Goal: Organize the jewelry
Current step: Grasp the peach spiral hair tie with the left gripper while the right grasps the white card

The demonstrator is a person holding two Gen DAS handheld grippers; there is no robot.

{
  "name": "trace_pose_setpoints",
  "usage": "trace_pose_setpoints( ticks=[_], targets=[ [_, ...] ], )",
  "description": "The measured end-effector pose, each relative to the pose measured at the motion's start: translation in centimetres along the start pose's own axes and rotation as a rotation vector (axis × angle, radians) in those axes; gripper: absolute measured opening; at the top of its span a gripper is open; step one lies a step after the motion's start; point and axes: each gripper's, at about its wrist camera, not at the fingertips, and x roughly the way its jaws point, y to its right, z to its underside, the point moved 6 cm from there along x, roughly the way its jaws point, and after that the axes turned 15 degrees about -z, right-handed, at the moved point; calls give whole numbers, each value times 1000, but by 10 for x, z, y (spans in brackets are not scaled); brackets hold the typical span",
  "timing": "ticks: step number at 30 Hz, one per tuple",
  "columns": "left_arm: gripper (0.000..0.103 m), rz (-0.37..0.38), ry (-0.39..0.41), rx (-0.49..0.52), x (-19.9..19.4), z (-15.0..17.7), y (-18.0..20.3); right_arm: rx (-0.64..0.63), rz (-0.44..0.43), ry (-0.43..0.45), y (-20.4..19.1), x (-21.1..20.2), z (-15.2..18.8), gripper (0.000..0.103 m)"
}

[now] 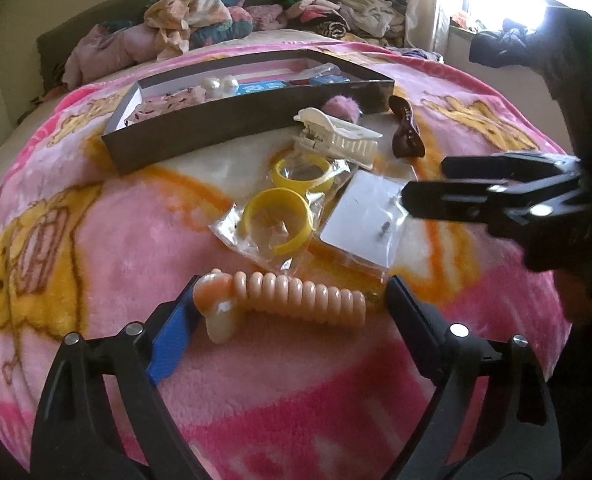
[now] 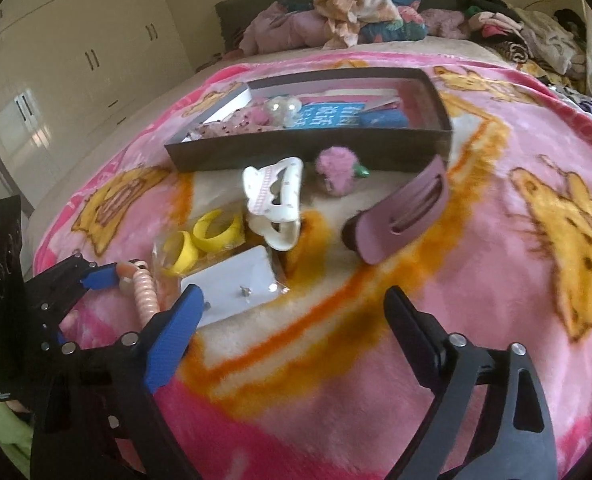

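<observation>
A peach ridged hair clip [image 1: 288, 300] lies on the pink blanket between the fingers of my left gripper [image 1: 294, 286], which is open; the blue pad [image 1: 176, 332] is at the clip's thick end and the other finger stands apart from it. My right gripper [image 2: 292, 294] is open above the blanket, with a white earring card [image 2: 236, 284] just ahead of its left finger. In the left wrist view the right gripper [image 1: 423, 188] reaches in over the card [image 1: 367, 216]. A dark jewelry box [image 2: 307, 152] stands behind, with pearls and blue packets inside.
Before the box lie a white claw clip [image 2: 274, 204], a pink fluffy piece [image 2: 333, 166], a mauve hair clip [image 2: 403, 216] and bagged yellow bangles [image 2: 204, 240]. Clothes are heaped at the bed's far end [image 2: 355, 8]. A wardrobe [image 2: 76, 60] stands at left.
</observation>
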Motion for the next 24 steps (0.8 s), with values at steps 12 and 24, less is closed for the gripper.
trace_pose_setpoints(
  ticks=[12,24],
  targets=[
    [67,26,-13,-10,-3,2,-7,17,-112,-3,-19,18,-4,29],
    [66,28,-26,-79,-12,4,-29,20,-100,104,-19,-18,-13,17]
  ],
)
